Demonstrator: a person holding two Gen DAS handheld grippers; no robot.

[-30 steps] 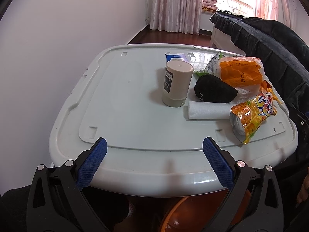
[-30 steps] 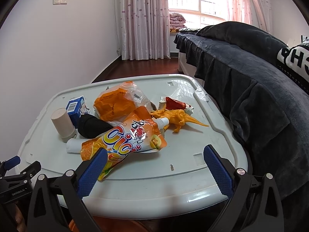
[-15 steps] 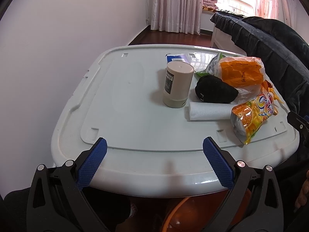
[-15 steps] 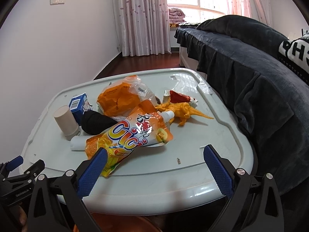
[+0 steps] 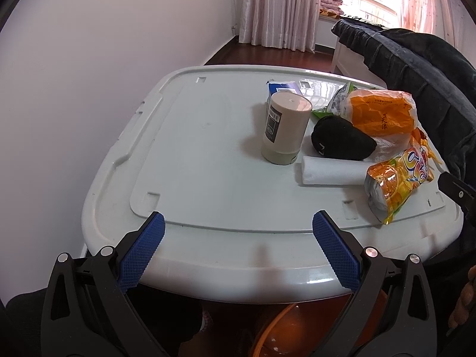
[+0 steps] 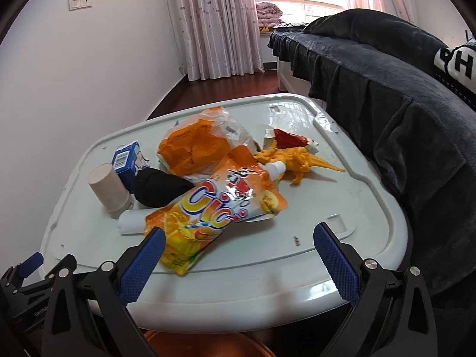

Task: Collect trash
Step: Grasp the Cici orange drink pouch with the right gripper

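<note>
In my left wrist view, my left gripper (image 5: pixel 238 247) hangs spread and empty at the bottom, short of the beige cylindrical cup (image 5: pixel 285 128) at centre right on the grey plastic counter (image 5: pixel 208 154); I should advance level, and the counter sits slightly lower in frame than before. In my right wrist view, my right gripper (image 6: pixel 236 260) gapes empty with the orange foil snack bag (image 6: pixel 214 214) just above its left pad, nearer than a second ago, so I'd close across the bag's crinkled lower end.

orange bin (image 5: pixel 297 327) mostly hidden, perhaps basin

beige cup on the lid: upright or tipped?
Upside down but standing: the beige cup rests on its wider rim on the white lid, closed base on top.
</note>
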